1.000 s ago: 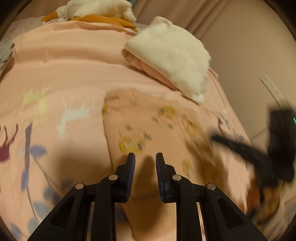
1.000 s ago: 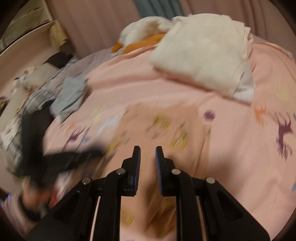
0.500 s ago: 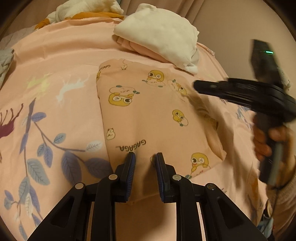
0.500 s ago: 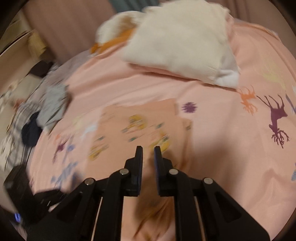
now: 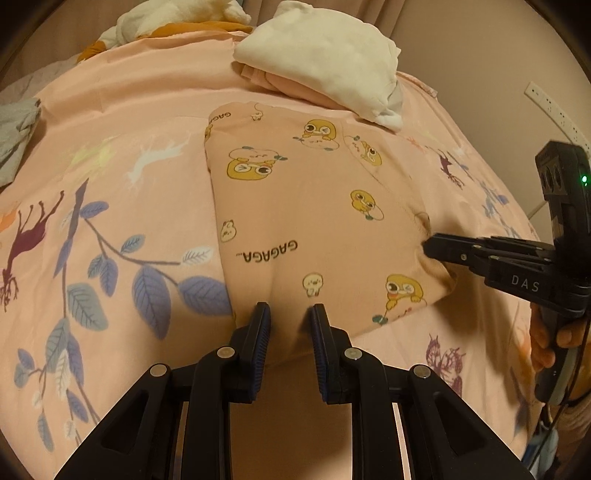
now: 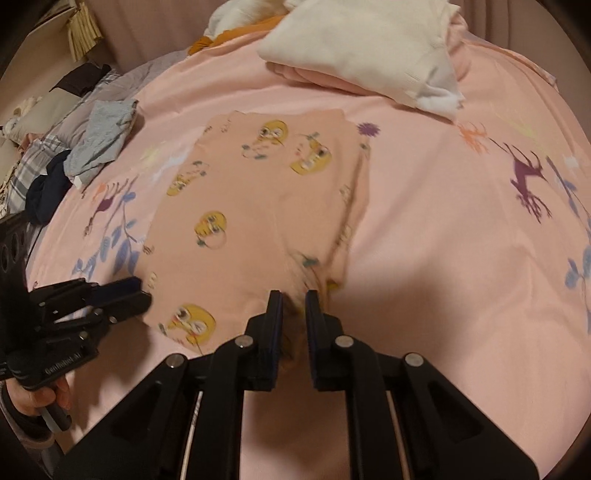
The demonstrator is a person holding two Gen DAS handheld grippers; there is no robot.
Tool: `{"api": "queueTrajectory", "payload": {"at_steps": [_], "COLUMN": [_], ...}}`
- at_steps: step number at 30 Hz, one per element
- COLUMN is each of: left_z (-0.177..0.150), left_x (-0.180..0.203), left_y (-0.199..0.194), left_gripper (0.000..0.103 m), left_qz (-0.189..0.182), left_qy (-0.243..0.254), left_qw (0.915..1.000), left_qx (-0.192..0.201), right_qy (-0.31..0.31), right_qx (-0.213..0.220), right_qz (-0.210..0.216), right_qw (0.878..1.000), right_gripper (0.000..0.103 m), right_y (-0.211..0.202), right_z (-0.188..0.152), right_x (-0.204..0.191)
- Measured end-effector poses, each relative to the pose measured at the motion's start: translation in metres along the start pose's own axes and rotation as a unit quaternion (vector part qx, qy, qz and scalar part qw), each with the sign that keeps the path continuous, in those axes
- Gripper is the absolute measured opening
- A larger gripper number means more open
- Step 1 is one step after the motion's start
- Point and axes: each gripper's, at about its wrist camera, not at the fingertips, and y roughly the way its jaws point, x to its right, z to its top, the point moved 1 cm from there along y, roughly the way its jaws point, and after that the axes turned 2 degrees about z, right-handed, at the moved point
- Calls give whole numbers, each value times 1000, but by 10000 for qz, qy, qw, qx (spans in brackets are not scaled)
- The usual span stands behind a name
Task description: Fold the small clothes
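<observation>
A small pink garment (image 5: 314,221) with yellow cartoon prints and "GAGAGA" lettering lies flat on the pink bedsheet (image 5: 122,122); it also shows in the right wrist view (image 6: 258,206). My left gripper (image 5: 288,317) is open, its fingertips at the garment's near edge with cloth between them. My right gripper (image 6: 293,302) is open by a narrow gap at the garment's near right corner, and also shows in the left wrist view (image 5: 428,245). The left gripper shows in the right wrist view (image 6: 136,291) at the garment's left corner.
A folded stack of white and pink clothes (image 5: 325,62) lies just beyond the garment. White and orange cloth (image 5: 166,22) is piled at the far edge. Grey and dark clothes (image 6: 92,147) lie to the left. A wall with a white power strip (image 5: 554,110) is at right.
Both grippers have come down to the garment's near edge. The right gripper swung in from the side to the garment's right corner. The garment now lies flatter and is seen closer.
</observation>
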Motion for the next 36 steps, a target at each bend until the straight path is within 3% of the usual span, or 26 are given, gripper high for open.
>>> {"api": "queueTrajectory", "payload": {"at_steps": [4, 7, 9, 13, 15, 18, 25, 36], "left_z": [-2, -2, -2, 1, 4, 8, 17, 25], "left_x": [-4, -4, -5, -8, -10, -15, -19, -21], "left_y": [-9, -14, -16, -18, -16, -13, -6, 5], "left_gripper": [19, 29, 43, 47, 57, 61, 61, 61], "left_qz": [-43, 101, 165, 169, 121, 47, -144, -206], "left_qy": [-130, -112, -146, -223, -349, -550, -759, -826], "left_qw": [9999, 9999, 9998, 9996, 9993, 9985, 9970, 9964], "left_qx": [-6, 0, 15, 58, 32, 24, -12, -51], "right_qy": [294, 443, 520, 678, 765, 962, 1361, 1611], "right_qx": [15, 160, 231, 326, 347, 386, 352, 328], "right_qz": [147, 293, 342, 534, 659, 840, 1192, 1282], "right_qw": [9995, 9985, 9978, 9957, 9943, 9911, 9829, 9780], "right_gripper": [19, 25, 40, 51, 58, 70, 70, 71], "right_y": [-11, -23, -29, -34, -35, -33, -24, -13], "right_z": [-10, -11, -11, -8, -5, -1, 8, 15], "right_x": [13, 17, 17, 16, 16, 18, 27, 43]}}
